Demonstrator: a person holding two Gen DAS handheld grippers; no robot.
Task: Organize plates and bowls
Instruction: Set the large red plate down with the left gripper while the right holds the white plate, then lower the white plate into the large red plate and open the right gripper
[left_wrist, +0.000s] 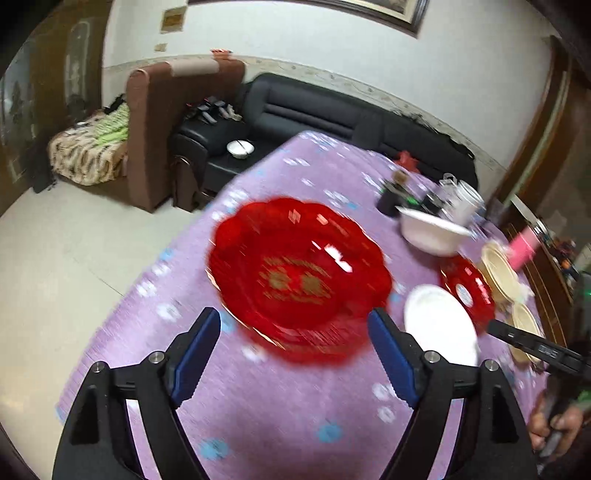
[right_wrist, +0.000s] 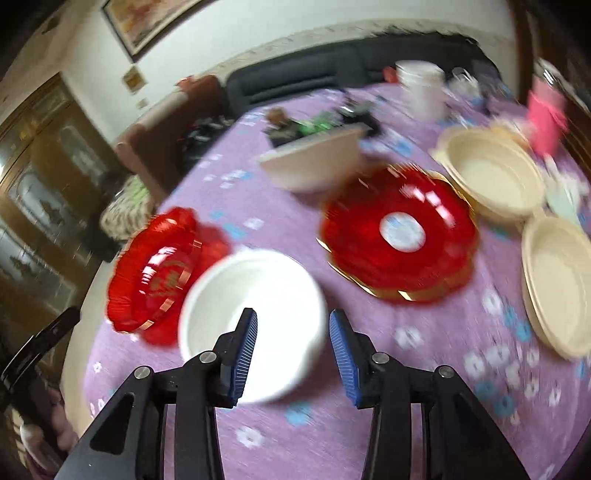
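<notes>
In the left wrist view a red scalloped plate (left_wrist: 299, 280) with gold lettering lies on the purple tablecloth (left_wrist: 258, 424). My left gripper (left_wrist: 293, 315) stands open just short of its near edge, its pads pressing on nothing. In the right wrist view a white bowl (right_wrist: 255, 314) sits right in front of my right gripper (right_wrist: 294, 315). That gripper is open, with the bowl's right rim between its blue pads and not pinched. The same white bowl (left_wrist: 439, 321) shows to the right of the red plate in the left wrist view. The picture is blurred.
A second stack of red plates (right_wrist: 399, 229) lies behind the white bowl, with two cream bowls (right_wrist: 491, 173) (right_wrist: 557, 280) to its right. Another pale bowl (right_wrist: 317, 162), a pink cup (right_wrist: 546, 114) and clutter stand at the back. The table edge (left_wrist: 122, 295) drops to the floor on the left.
</notes>
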